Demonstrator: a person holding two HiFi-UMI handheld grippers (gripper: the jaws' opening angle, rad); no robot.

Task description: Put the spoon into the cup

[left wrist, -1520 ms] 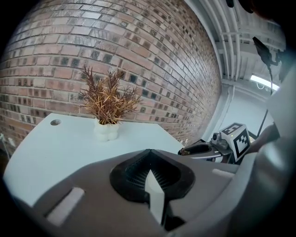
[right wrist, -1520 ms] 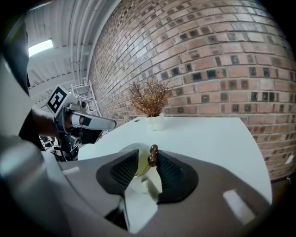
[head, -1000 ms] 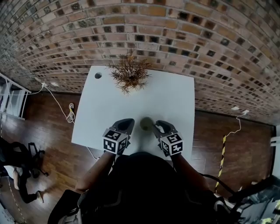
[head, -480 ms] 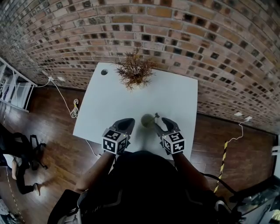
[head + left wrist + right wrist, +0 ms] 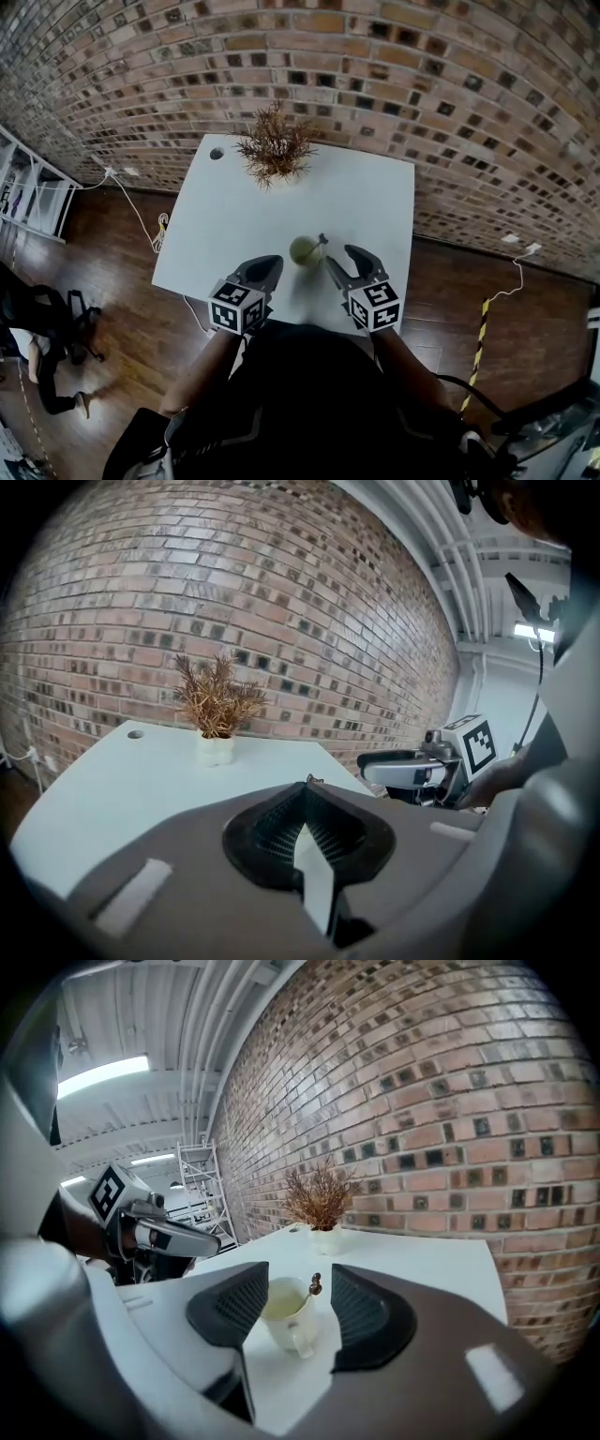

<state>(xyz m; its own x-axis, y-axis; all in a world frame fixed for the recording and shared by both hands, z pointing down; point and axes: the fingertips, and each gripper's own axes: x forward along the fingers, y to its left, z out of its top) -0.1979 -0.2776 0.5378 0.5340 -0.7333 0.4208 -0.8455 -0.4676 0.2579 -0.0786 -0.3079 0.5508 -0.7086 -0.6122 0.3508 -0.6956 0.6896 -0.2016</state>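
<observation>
A pale cup [image 5: 301, 250] stands on the white table [image 5: 234, 216] near its front edge. In it is the spoon [image 5: 321, 240], its dark handle end leaning out over the rim. In the right gripper view the cup [image 5: 281, 1312] and spoon [image 5: 315, 1285] lie just beyond the jaws. My right gripper [image 5: 342, 258] [image 5: 298, 1279] is open; its jaws have just been opening and nothing is between them. My left gripper [image 5: 265, 265] [image 5: 305, 787] is shut and empty, to the left of the cup and apart from it.
A dried plant in a white pot [image 5: 274, 150] stands at the table's far edge by the brick wall. A round hole [image 5: 217, 153] is in the far left corner. Cables and a chair [image 5: 56, 328] lie on the wooden floor to the left.
My right gripper has let go at the cup and drawn up and back from it, leaving the spoon in the cup. The left gripper has pulled back slightly.
</observation>
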